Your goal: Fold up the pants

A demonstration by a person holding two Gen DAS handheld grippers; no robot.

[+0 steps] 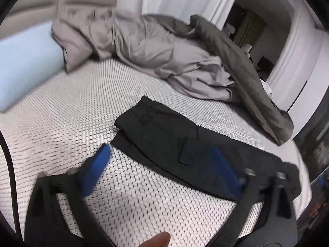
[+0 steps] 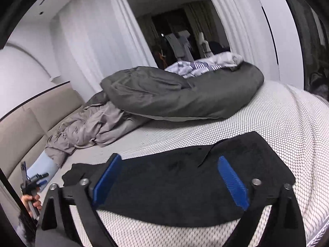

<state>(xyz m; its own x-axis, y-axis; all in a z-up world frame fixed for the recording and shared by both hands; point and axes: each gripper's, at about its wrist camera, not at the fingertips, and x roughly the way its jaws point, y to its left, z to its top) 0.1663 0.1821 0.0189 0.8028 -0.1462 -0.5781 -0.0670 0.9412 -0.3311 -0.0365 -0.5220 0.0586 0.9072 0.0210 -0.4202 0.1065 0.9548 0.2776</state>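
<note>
Black pants [image 1: 174,144] lie flat on the white honeycomb-patterned mattress [image 1: 72,113], partly folded, with a pocket flap showing. My left gripper [image 1: 162,164] is open and empty, hovering over the near edge of the pants; its left blue pad [image 1: 96,168] is over the mattress, its right pad over the cloth. In the right wrist view the pants [image 2: 174,181] spread across the foreground. My right gripper [image 2: 170,177] is open and empty just above them, blue pads [image 2: 232,181] on either side. The left gripper [image 2: 35,183] shows at the far left there.
A crumpled grey sheet [image 1: 144,51] and a dark grey duvet [image 2: 185,94] are heaped at the far side of the bed. A pale blue pillow [image 1: 24,65] lies at the left. A beige headboard [image 2: 30,119], white curtains and a dark doorway [image 2: 181,37] stand behind.
</note>
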